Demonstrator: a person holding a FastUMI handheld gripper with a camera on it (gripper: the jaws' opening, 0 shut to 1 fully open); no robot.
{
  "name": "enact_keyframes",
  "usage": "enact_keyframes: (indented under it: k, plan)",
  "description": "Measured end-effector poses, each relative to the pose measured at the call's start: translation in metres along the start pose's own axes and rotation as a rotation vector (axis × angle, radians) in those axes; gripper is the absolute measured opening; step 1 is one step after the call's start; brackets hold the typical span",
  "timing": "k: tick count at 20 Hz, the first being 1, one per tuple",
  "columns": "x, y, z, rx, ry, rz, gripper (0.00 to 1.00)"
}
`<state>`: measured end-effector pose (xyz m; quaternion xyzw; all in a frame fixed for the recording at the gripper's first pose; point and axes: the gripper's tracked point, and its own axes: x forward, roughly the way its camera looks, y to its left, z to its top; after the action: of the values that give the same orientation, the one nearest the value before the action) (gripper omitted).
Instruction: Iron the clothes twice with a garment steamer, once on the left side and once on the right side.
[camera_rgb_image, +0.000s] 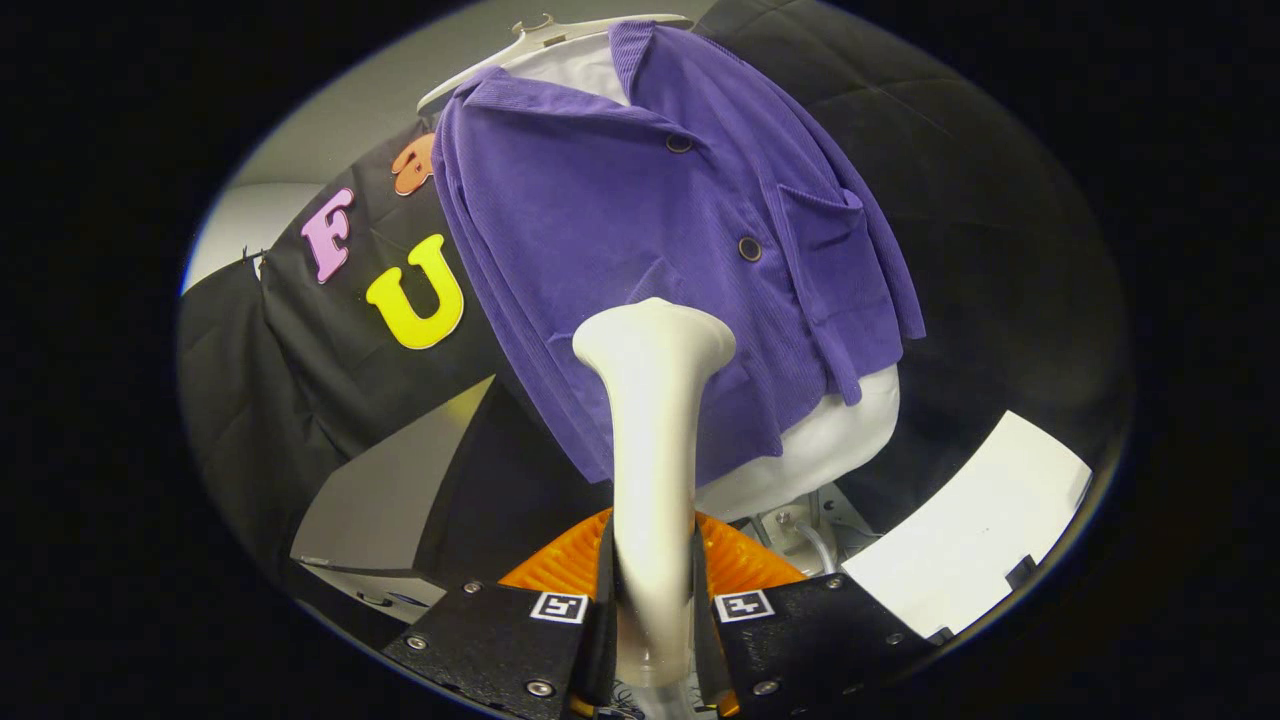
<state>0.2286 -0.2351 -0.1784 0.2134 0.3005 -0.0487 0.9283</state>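
Observation:
A purple corduroy jacket (640, 240) hangs on a white hanger (540, 35) over a white form (830, 440), beyond my fingers. My gripper (653, 620) is shut on the garment steamer (653, 420), a cream-white wand whose slim handle runs up from between both fingers. Its flared head (655, 335) points at the jacket's lower front, near the hem, left of the button row. I cannot tell whether the head touches the cloth. A breast pocket (820, 240) lies to the right of the buttons.
A grey box-like unit (385, 500) stands low to the left of the jacket. A white flat surface (970, 530) lies low to the right. An orange ribbed part (560, 570) sits just behind my fingers. A metal stand base (810, 520) shows under the form.

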Motion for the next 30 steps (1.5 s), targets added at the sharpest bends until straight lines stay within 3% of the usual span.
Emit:
enact_keyframes:
  k: [11,17,21,30]
  plan:
    - [0.024,-0.046,-0.088,0.022,0.148,-0.085,0.32]
    - [0.026,-0.042,-0.112,0.012,0.187,-0.097,0.32]
    - [-0.006,-0.036,-0.075,0.008,0.066,-0.082,0.32]
    - [-0.118,0.012,0.087,-0.073,-0.314,-0.009,0.32]
